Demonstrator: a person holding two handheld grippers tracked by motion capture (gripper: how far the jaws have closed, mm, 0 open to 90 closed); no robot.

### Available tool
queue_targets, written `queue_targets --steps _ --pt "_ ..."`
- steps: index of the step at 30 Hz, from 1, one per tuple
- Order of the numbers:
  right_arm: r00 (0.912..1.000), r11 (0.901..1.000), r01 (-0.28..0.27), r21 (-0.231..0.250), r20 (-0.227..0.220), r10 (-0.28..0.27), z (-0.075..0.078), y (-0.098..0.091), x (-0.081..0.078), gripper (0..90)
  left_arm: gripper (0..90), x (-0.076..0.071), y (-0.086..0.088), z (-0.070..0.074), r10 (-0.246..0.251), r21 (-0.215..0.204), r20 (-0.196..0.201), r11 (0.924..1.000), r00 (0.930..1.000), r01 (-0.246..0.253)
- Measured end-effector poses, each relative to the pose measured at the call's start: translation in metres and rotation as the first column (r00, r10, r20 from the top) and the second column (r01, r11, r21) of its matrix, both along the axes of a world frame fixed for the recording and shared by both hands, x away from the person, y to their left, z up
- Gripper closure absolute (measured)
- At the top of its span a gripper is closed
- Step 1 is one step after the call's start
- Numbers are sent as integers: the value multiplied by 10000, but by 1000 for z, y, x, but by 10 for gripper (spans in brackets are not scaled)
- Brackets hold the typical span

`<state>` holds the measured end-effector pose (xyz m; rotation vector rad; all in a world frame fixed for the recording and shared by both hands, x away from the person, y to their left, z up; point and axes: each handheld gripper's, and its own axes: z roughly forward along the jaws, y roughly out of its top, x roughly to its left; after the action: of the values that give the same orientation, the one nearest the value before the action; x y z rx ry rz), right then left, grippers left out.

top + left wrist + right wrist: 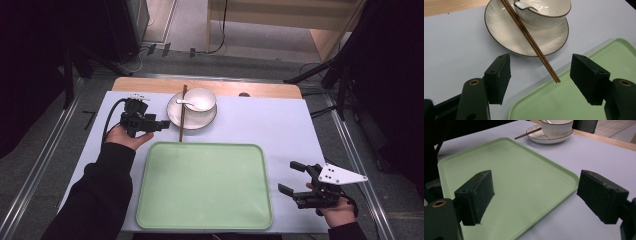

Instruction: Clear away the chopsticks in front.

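High view: green tray empty at table centre; white plate beyond its far edge, carrying a bowl with a spoon. Chopsticks lie across the plate's left side. Left gripper beside the plate; right gripper right of the tray.

Left gripper view: jaws spread, empty, chopsticks' near tips between them, over the tray's corner.

Right gripper view: jaws spread wide, empty, above the tray's edge.
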<state>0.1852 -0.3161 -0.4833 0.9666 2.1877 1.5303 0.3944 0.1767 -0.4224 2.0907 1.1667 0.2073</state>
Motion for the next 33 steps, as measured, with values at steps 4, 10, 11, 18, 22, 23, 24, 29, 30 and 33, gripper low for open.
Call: queue_targets --steps 4,10,11,18,22,23,24,29,30,33 --pt "10000 10000 -48 -12 27 48 1 1 1 148 348 10 -9 0 54 50 -29 10000 10000 -54" --pt "9999 9999 101 -3 39 -101 2 1 1 148 348 28 -19 -1 388 278 -18 9989 9992 -387" --pt "9999 10000 96 1 49 -96 2 0 1 147 350 31 -22 -1 438 314 -27 9986 9990 -437" --pt "10000 9998 -15 -221 20 15 1 2 2 147 389 52 -44 -10 606 1112 -249 9921 9978 -575" --pt "10000 9998 -5 -183 10 5 1 0 0 148 484 61 -51 -23 829 1022 -588 9918 9948 -766" --pt "10000 9998 13 -192 57 -12 1 0 0 148 491 62 -53 -26 886 1033 -623 9913 9941 -818" --pt "10000 9999 21 -138 87 -20 1 -1 0 148 502 64 -55 -29 928 1072 -632 9905 9937 -857" --pt "9999 10000 14 -83 169 -13 2 -1 -2 148 548 71 -58 -40 1448 811 -796 9871 9863 -1383" --pt "9998 10000 2 -70 176 -1 2 -1 -2 148 551 71 -59 -41 1481 819 -779 9865 9859 -1417" --pt "9998 10000 -13 -82 179 14 2 -1 -2 148 561 73 -61 -45 1661 910 -695 9830 9837 -1596"
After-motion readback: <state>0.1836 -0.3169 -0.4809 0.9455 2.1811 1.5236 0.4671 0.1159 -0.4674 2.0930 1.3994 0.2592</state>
